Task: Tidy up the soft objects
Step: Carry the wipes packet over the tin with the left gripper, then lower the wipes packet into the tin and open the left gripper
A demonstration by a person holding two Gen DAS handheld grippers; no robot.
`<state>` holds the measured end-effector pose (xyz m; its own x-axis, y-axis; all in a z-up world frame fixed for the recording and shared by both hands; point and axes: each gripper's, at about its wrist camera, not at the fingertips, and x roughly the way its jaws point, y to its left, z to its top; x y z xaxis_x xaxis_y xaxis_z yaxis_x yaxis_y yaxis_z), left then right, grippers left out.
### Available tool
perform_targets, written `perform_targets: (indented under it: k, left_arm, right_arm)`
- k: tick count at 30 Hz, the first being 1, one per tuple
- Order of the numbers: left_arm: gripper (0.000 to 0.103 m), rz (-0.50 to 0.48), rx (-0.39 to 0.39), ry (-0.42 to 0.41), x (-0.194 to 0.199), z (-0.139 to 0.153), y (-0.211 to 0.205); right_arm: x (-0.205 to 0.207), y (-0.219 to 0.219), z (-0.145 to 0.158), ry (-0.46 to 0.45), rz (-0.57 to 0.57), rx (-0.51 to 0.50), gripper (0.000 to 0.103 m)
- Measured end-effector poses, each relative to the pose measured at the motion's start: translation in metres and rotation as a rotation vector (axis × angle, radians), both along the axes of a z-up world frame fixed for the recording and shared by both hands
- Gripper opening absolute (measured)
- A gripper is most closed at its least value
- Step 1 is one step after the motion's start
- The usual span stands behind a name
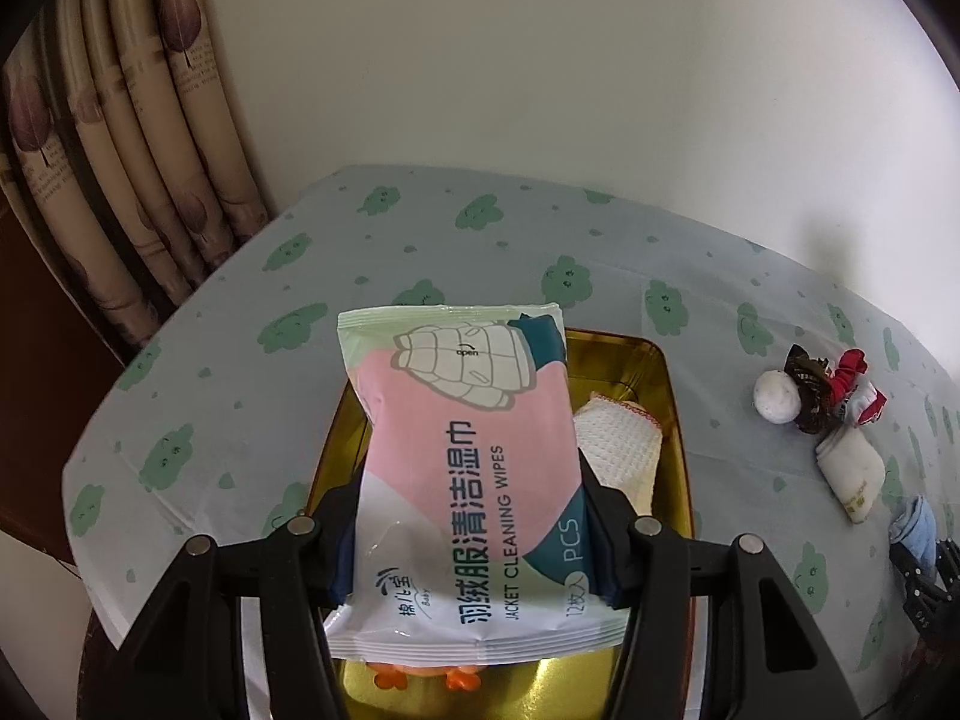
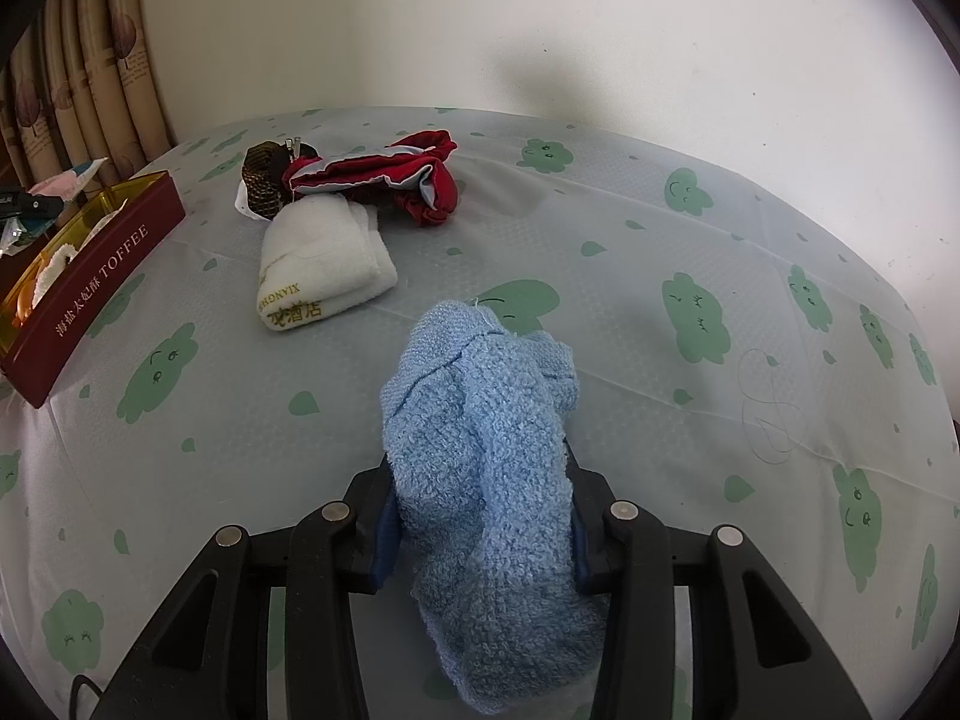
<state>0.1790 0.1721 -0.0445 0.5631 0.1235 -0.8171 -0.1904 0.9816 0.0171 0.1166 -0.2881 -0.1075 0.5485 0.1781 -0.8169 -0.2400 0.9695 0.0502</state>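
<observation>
The left tool (image 1: 474, 516) pinches a pack of wipes (image 1: 462, 456) between its two black fingers, which press on the long side edges of the pack. The long axis of the pack runs away from the camera, with the "open" flap at the far end and the sealed edge nearest. The pack hangs above a gold tin tray (image 1: 666, 372), which it mostly covers. In the tray, a white waffle cloth (image 1: 618, 444) lies to the right of the pack, and orange toy feet (image 1: 420, 675) show under its near edge.

The right tool (image 2: 480, 516) is pressed on a blue towel (image 2: 480, 468), bunched up between its fingers. The towel runs lengthwise along the tool, its far end pointing toward the wall and its near end drooping below the fingers.

Beyond it, the desk (image 2: 660, 228) with the green cloud pattern is free to the right and ahead, up to the wall. Further left lie a folded white towel (image 2: 324, 264), then a red cloth (image 2: 414, 174) and a brown item (image 2: 264, 180), all touching.

Only the right view shows the red outer wall of the tray with "TOFFEE" on it. Only the left view shows a white ball (image 1: 777, 396) by the pile, and the curtain (image 1: 120, 120) at the far left edge of the desk.
</observation>
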Motion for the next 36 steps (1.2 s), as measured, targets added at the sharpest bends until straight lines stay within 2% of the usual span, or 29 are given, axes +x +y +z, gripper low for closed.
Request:
perform_targets:
  k: [3,20,23,32,36]
  left_arm:
    - [0.059,0.01,-0.011,0.022,0.007,-0.007,0.006]
    - [0.062,-0.008,0.034,0.112,0.027,-0.026,0.004]
    - [0.063,-0.026,0.074,0.118,0.027,-0.026,-0.001]
    - [0.065,-0.024,0.02,0.13,0.032,-0.023,0.007]
    - [0.066,-0.033,0.038,0.116,0.035,-0.015,0.005]
  right_arm:
    - [0.0,0.0,0.0,0.0,0.0,-0.001,0.04]
    - [0.0,0.0,0.0,0.0,0.001,-0.001,0.04]
    - [0.0,0.0,0.0,0.0,0.0,-0.001,0.04]
    - [0.0,0.0,0.0,0.0,0.0,-0.002,0.04]
    - [0.001,-0.001,0.0,-0.001,0.0,-0.003,0.041]
